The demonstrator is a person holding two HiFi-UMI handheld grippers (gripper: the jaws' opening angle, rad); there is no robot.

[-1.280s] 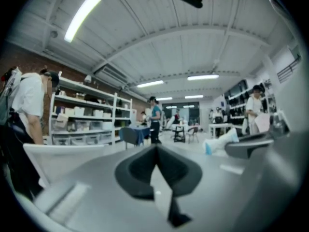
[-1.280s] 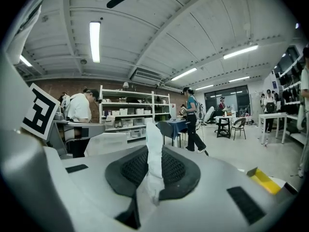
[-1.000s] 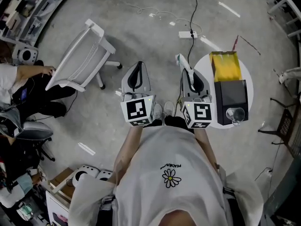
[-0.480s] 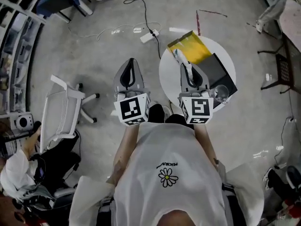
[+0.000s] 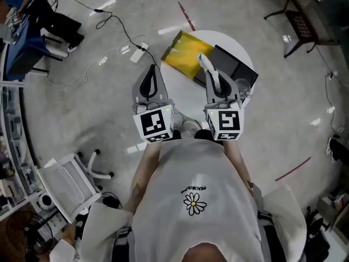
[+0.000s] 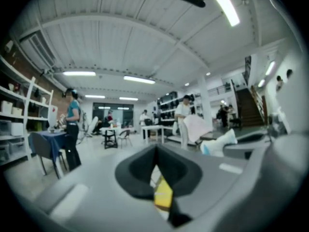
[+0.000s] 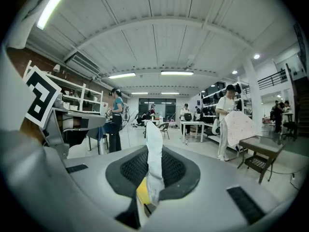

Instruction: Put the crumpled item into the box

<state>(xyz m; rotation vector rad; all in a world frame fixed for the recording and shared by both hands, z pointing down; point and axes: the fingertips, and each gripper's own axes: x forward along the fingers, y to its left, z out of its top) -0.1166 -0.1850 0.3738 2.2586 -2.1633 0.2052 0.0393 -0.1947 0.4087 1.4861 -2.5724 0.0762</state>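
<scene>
My right gripper (image 5: 214,78) is shut on a white crumpled item (image 5: 208,67) that sticks up past its fingertips; in the right gripper view the crumpled item (image 7: 154,144) stands pinched between the black pads. It hangs over the near part of a round white table (image 5: 247,52). On the table lies a black box (image 5: 233,65) with a yellow piece (image 5: 187,50) at its left end. A clear glass (image 5: 244,87) stands by the box's near corner. My left gripper (image 5: 151,74) is shut and empty, over the floor left of the table.
A power strip (image 5: 137,52) with cables lies on the concrete floor beyond my left gripper. A white office chair (image 5: 64,182) stands at lower left, a dark stool (image 5: 301,22) at upper right. Several people and tables show far off in both gripper views.
The person has turned, so the round table has swung from the right side to straight ahead. Both grippers moved with the turn. The right gripper still holds the white item.
</scene>
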